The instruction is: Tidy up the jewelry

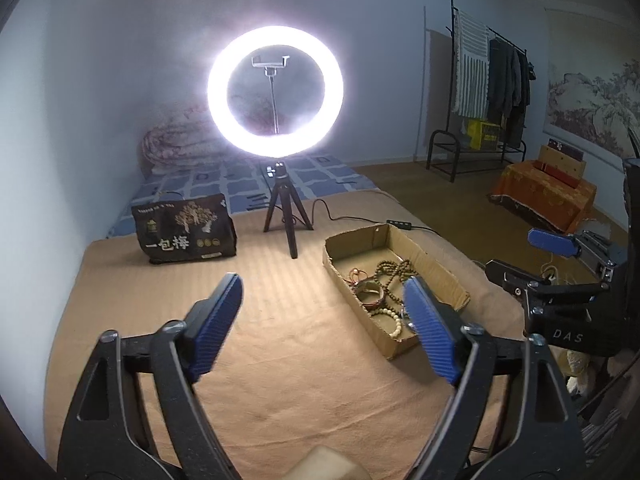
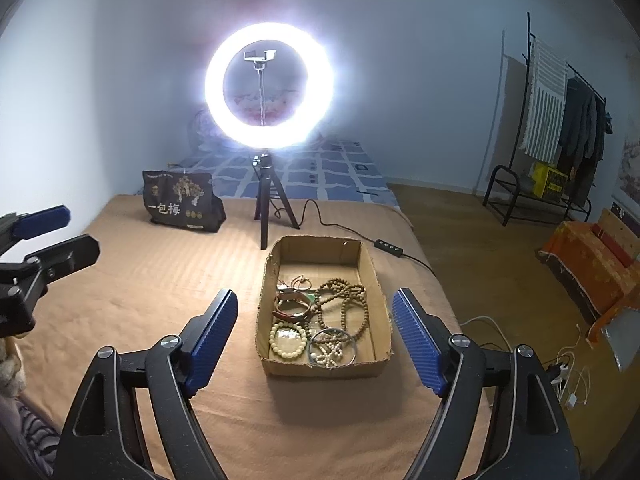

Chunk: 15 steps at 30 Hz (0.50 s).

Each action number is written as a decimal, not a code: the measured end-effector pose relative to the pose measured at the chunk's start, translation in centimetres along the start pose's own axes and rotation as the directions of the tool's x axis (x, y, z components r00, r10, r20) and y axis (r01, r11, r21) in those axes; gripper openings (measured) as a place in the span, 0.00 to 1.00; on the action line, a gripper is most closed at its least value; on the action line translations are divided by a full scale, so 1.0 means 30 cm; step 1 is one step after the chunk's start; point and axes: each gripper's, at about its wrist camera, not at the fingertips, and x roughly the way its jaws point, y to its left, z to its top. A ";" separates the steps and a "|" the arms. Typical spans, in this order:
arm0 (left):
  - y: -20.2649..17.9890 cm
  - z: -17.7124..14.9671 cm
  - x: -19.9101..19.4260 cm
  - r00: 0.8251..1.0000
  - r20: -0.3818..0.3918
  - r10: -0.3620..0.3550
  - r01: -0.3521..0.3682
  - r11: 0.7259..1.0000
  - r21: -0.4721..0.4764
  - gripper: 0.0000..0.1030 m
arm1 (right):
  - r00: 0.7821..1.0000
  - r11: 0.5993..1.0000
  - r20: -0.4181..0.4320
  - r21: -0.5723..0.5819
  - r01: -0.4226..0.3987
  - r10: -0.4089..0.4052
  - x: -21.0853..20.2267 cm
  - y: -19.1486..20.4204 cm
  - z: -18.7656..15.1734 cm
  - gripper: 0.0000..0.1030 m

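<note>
A shallow cardboard box (image 2: 370,264) lies on the tan bedspread and holds jewelry: a long brown bead necklace (image 2: 344,300), a cream bead bracelet (image 2: 289,341), a silver bangle (image 2: 332,347), and brown and green bangles (image 2: 294,304). The box also shows in the left wrist view (image 1: 430,258). My right gripper (image 2: 314,320) is open and empty, above the near end of the box. My left gripper (image 1: 322,304) is open and empty, left of the box over bare bedspread. Each gripper appears at the edge of the other's view.
A lit ring light on a small tripod (image 2: 268,216) stands behind the box, its cable and switch (image 2: 386,247) trailing right. A black snack bag (image 2: 180,202) sits back left. The bed edge drops to the floor on the right, with a clothes rack (image 2: 560,128) beyond.
</note>
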 end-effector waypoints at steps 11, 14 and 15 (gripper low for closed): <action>-0.010 -0.011 0.009 1.000 -0.005 0.009 -0.009 1.000 0.018 1.00 | 1.000 1.000 -0.024 0.004 -0.014 0.014 0.010 0.004 -0.014 0.78; -0.006 -0.012 0.023 1.000 -0.026 0.012 -0.011 1.000 0.011 1.00 | 0.999 1.000 -0.038 0.001 -0.019 0.019 0.019 0.010 -0.015 0.78; -0.005 -0.012 0.027 0.999 -0.031 0.011 -0.011 1.000 0.006 1.00 | 0.999 1.000 -0.042 0.001 -0.021 0.021 0.021 0.010 -0.016 0.78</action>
